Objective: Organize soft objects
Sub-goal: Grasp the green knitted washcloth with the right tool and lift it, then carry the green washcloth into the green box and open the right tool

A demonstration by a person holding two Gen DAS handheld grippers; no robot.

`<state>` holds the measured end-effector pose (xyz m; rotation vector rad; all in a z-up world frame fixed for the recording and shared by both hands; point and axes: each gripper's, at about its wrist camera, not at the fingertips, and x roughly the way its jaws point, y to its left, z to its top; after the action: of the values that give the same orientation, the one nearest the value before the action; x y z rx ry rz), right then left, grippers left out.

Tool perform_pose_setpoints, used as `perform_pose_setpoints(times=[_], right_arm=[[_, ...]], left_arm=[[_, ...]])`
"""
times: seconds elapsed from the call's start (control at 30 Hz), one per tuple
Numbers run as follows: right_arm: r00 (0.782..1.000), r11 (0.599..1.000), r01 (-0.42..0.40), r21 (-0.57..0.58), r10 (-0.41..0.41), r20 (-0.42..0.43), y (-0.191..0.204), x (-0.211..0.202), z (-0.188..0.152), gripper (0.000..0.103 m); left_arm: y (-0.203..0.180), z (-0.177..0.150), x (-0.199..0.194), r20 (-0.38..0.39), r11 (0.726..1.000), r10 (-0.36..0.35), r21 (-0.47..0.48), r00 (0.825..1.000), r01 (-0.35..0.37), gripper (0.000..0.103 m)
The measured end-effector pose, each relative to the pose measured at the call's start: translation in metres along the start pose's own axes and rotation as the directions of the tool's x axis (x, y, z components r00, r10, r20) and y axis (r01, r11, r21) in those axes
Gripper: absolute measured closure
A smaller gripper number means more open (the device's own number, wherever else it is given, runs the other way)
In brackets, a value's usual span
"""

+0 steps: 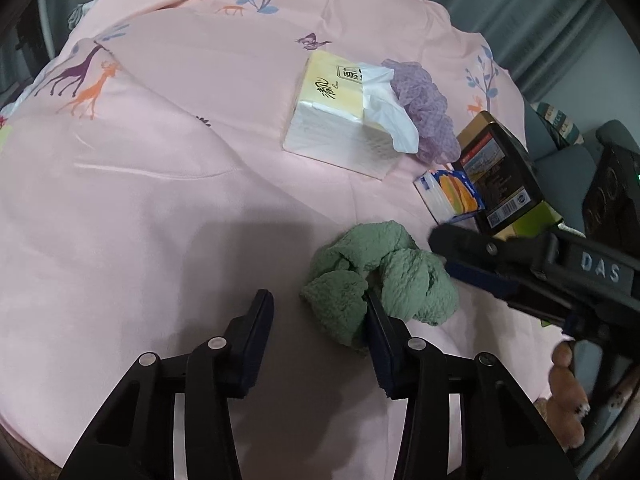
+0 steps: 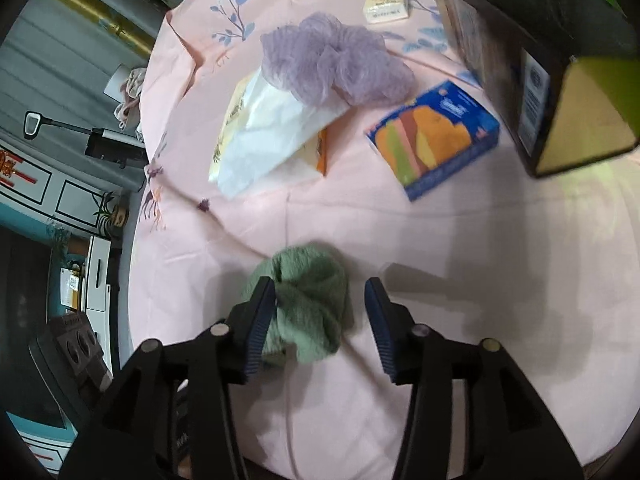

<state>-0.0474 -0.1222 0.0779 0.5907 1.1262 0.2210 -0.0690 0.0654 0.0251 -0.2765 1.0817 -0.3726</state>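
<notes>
The left gripper (image 1: 316,320) stands open, its right finger touching the green cloth (image 1: 380,280) on the pink sheet (image 1: 160,200). The right gripper (image 2: 320,308), also open, straddles it; close squarely on the bunched middle. Beyond lies the purple mesh pouf (image 1: 424,108).

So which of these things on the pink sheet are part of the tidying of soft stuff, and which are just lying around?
Likely part of the job:
- green cloth, lying between the right gripper's fingers
- purple mesh puff
- tissue pack, arguably soft

Probably just lying about:
- blue box
- dark green carton
- small cream box
- pink sheet beneath everything
</notes>
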Motion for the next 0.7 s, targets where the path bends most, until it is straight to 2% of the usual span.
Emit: perform_pose_setpoints(times=[0.13, 0.17, 0.2, 0.27, 0.37, 0.53, 0.7], right_arm=[[0.999, 0.999, -0.016, 0.032, 0.018, -0.048, -0.003, 0.018, 0.001, 0.054], [0.997, 0.998, -0.042, 0.037, 0.044, -0.056, -0.004, 0.019, 0.0, 0.054], [0.995, 0.996, -0.079, 0.039, 0.081, -0.061, -0.002, 0.022, -0.002, 0.054], [0.99, 0.993, -0.11, 0.04, 0.113, -0.08, 0.0, 0.024, -0.005, 0.059], [0.987, 0.992, -0.118, 0.033, 0.121, -0.104, 0.002, 0.026, -0.01, 0.073], [0.983, 0.984, -0.169, 0.055, 0.172, -0.056, -0.008, 0.003, -0.012, 0.079], [0.981, 0.982, -0.182, 0.047, 0.178, 0.071, -0.02, -0.047, -0.006, 0.079]], left_arm=[[-0.004, 0.001, 0.002, -0.005, 1.0, 0.007, 0.022, 1.0, -0.007, 0.057], [-0.007, 0.002, 0.003, -0.01, 0.999, 0.002, 0.033, 1.0, -0.002, 0.059], [-0.009, 0.002, 0.005, -0.017, 0.999, -0.01, 0.041, 1.0, 0.01, 0.068], [-0.011, 0.004, 0.008, -0.04, 0.998, -0.055, 0.029, 0.998, 0.056, 0.072], [-0.019, 0.005, 0.01, -0.05, 0.996, -0.083, 0.039, 0.995, 0.085, 0.079], [-0.046, 0.005, 0.001, -0.027, 0.989, -0.087, 0.114, 0.996, 0.09, 0.081], [-0.088, 0.015, -0.016, 0.013, 0.97, -0.142, 0.203, 0.99, 0.137, 0.081]])
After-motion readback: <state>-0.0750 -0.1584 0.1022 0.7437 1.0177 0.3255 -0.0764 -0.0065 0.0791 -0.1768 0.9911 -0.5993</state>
